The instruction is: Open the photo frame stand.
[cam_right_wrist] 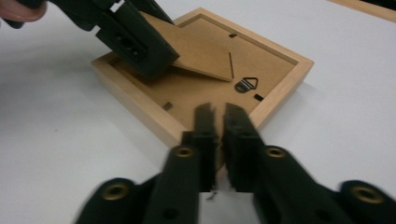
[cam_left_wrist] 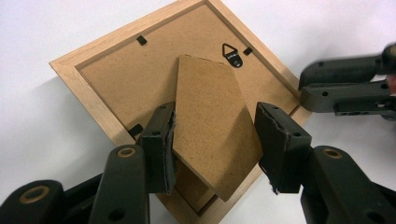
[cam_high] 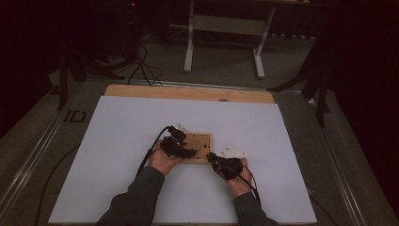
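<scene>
A light wooden picture frame (cam_high: 200, 141) lies face down on the white sheet, its brown backing board (cam_left_wrist: 116, 74) up. A cardboard stand flap (cam_left_wrist: 210, 116) is tilted up off the backing (cam_right_wrist: 201, 58). My left gripper (cam_left_wrist: 215, 144) straddles this flap, and both pads touch its side edges. In the high view the left gripper (cam_high: 187, 150) sits over the frame's near left part. My right gripper (cam_right_wrist: 217, 114) hovers at the frame's near rim (cam_right_wrist: 154, 119), its jaws a narrow slit apart with nothing between them. It also appears at the frame's corner (cam_left_wrist: 310, 91) and near the front right (cam_high: 212, 157).
A small metal hanging ring (cam_right_wrist: 246, 85) and black retaining tabs (cam_left_wrist: 141, 40) sit on the backing. The white sheet (cam_high: 117, 141) covers a wooden tabletop (cam_high: 188, 92). A white table stand (cam_high: 226, 26) and cables lie on the floor beyond.
</scene>
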